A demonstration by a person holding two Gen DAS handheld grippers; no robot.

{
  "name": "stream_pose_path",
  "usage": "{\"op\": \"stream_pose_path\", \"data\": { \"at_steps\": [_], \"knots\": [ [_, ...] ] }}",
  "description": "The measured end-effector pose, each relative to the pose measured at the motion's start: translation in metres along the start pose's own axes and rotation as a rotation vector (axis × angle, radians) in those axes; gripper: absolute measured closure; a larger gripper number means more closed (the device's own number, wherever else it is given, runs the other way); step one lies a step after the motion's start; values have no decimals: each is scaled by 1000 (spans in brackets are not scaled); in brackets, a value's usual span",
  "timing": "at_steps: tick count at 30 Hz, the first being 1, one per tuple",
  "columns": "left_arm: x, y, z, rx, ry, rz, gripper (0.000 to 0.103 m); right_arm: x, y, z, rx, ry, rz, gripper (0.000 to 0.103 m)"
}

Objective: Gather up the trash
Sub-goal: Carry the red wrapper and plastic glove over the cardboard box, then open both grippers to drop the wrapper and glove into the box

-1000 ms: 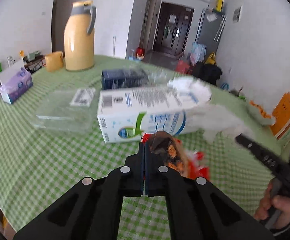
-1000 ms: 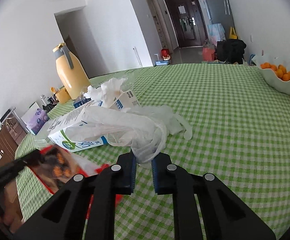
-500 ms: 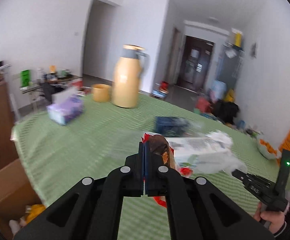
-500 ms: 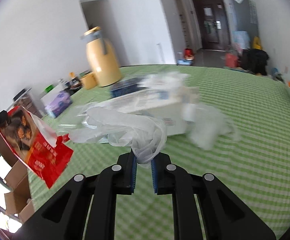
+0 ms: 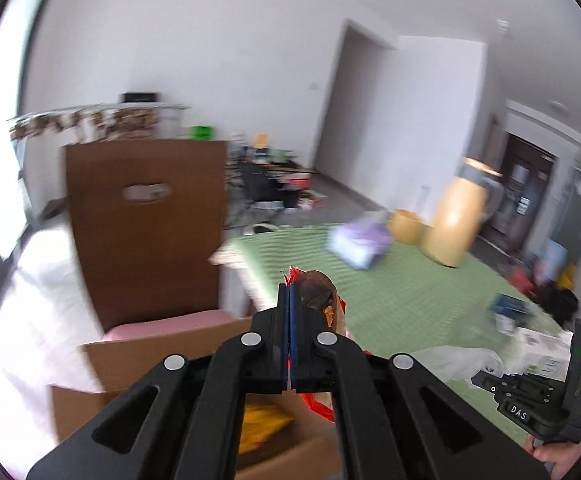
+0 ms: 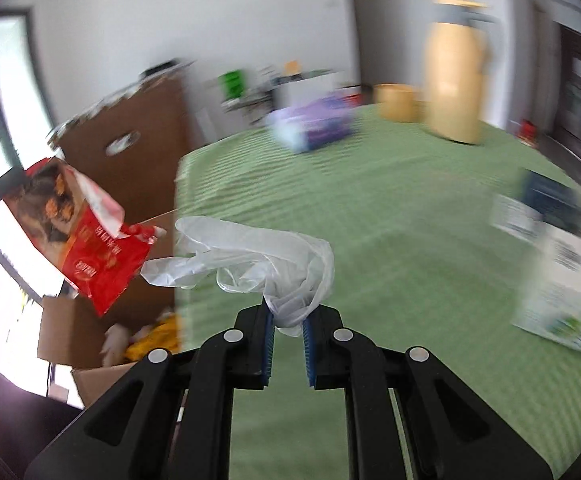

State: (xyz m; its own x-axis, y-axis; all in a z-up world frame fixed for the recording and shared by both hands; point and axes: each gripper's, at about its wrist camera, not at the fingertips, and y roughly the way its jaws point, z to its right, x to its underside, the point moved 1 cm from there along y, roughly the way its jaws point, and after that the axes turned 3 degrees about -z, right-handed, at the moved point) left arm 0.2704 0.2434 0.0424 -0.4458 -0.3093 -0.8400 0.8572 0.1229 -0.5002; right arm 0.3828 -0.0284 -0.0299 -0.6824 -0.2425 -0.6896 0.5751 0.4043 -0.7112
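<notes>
Your left gripper (image 5: 289,292) was clenched on the red snack wrapper (image 6: 78,236), pinching it at one edge. In the right wrist view the wrapper hung with its long axis slanting from upper left to lower right, its loose end pointing down toward the open cardboard box (image 6: 90,344) on the floor at the table's left edge. In the left wrist view only a crumpled bit of it (image 5: 318,300) showed past the fingertips, above that same box (image 5: 162,364).

Your right gripper (image 6: 288,320) was grasping the clear plastic glove (image 6: 258,260) by its bunched cuff. The glove's long axis lay nearly level and its fingers pointed left, toward the wrapper and the box, above the near part of the green checked tablecloth (image 6: 390,240).

A second earlier both grippers faced the middle of the table, with the milk carton (image 6: 562,292) straight ahead and the glove draped on it. Since then you swung both to the left: the carton sat far to the right, the yellow jug (image 6: 454,76) and the purple tissue pack (image 6: 314,124) had slid to the right in both views, and the brown chair (image 5: 146,228) and the box had come into sight. Neither grip had changed.
</notes>
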Motion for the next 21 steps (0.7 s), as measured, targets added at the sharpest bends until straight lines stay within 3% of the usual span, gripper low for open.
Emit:
{"op": "stream_pose_path", "data": {
  "at_steps": [8, 16, 17, 18, 19, 20, 21],
  "knots": [
    [27, 24, -108, -169, -108, -93, 103, -22, 88, -125, -120, -225, -141, 90],
    [88, 66, -162, -192, -205, -283, 103, -18, 156, -192, -123, -376, -252, 88],
    [97, 74, -170, -194, -236, -322, 98, -17, 167, -197, -118, -392, -277, 73],
    [103, 79, -174, -187, -255, -351, 79, -15, 175, -200, -102, -402, -301, 41],
    [108, 82, -175, -176, -267, -370, 69, -14, 188, -204, -48, -422, -335, 29],
    [111, 82, -176, -172, -274, -369, 62, -14, 192, -205, -31, -428, -333, 27],
    [112, 81, -175, -165, -265, -361, 62, -14, 192, -206, -37, -423, -326, 27]
  ]
}}
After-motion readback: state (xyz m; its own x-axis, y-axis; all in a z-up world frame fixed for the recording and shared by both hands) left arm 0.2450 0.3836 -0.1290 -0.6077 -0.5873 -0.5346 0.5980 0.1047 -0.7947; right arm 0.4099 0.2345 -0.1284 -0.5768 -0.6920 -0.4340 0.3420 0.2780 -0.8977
